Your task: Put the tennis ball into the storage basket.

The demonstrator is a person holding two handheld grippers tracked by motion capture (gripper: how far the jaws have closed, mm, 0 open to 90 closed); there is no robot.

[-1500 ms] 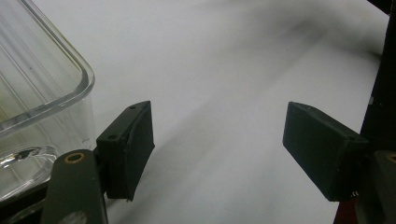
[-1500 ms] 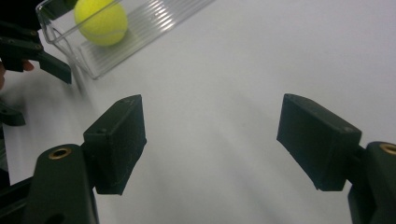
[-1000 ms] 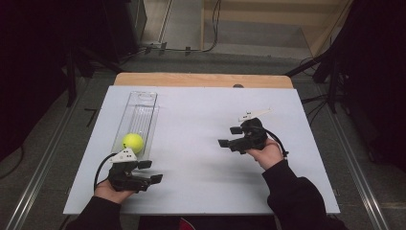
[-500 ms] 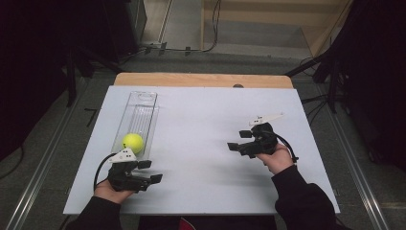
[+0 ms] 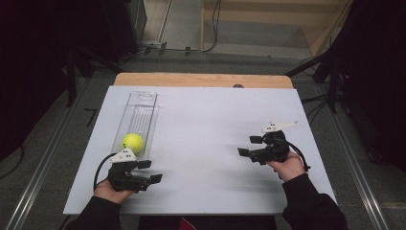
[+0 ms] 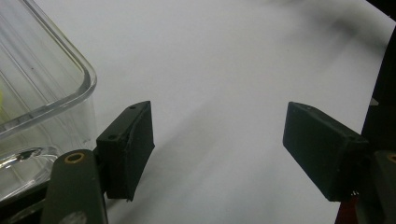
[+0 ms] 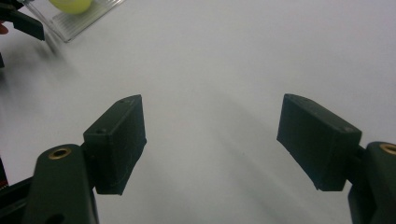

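A yellow-green ball (image 5: 132, 142) lies in the near end of a long clear plastic tray (image 5: 140, 108) at the left of the white table. My left gripper (image 5: 151, 171) rests just in front of the tray's near end, open and holding nothing. In the left gripper view the tray's corner (image 6: 56, 98) stands beside its left jaw. My right gripper (image 5: 249, 146) hovers at the right side of the table, open and empty, its jaws pointing left. In the right gripper view the ball (image 7: 71, 4) and the tray (image 7: 88, 19) show far off at the top left.
The white sheet (image 5: 206, 120) covers the table, with a wooden strip (image 5: 201, 80) along its far edge. Dark floor, rails and cables surround the table. In the right gripper view the other gripper (image 7: 21, 22) shows at the top left.
My right gripper has drawn back toward the right and nearer edge of the table. The left gripper, the ball and the tray have stayed put.
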